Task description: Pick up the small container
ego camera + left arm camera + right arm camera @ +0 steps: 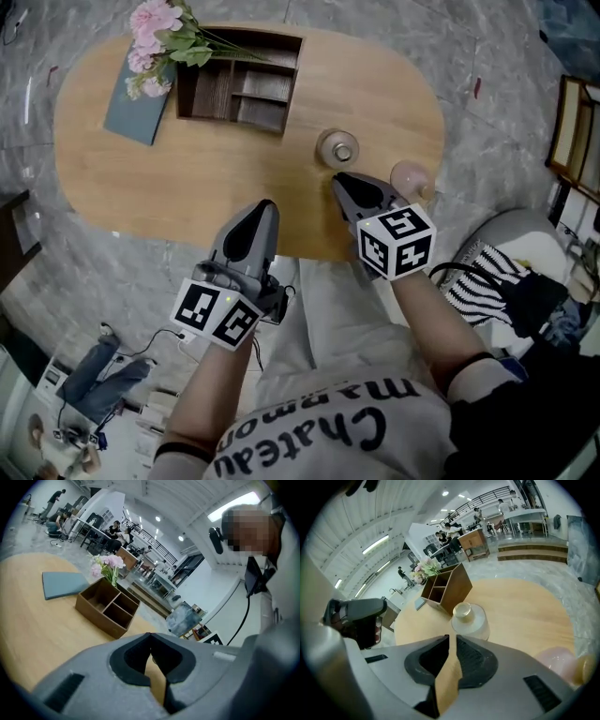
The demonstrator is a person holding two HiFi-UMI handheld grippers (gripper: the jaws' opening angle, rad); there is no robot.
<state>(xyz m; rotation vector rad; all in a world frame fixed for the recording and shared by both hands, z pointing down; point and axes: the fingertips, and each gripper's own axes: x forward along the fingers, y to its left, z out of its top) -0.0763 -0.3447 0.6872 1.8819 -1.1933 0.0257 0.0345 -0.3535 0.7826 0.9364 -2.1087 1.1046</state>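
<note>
The small container (337, 148) is a squat clear jar with a gold lid, standing on the oval wooden table (141, 178) near its right side. In the right gripper view the jar (468, 618) stands just ahead of the jaw tips. My right gripper (341, 180) hovers close in front of it, jaws shut with nothing between them. My left gripper (266, 206) hangs over the table's near edge, well left of the jar, also shut and empty. Only the table shows past its tips (150, 635) in the left gripper view.
A pale pink round jar (411, 176) sits right of my right gripper, near the table edge. At the back stand a wooden divided organizer (239, 84), pink flowers (155, 28) and a blue-grey book (136, 98). A person's lap and chair lie below the near edge.
</note>
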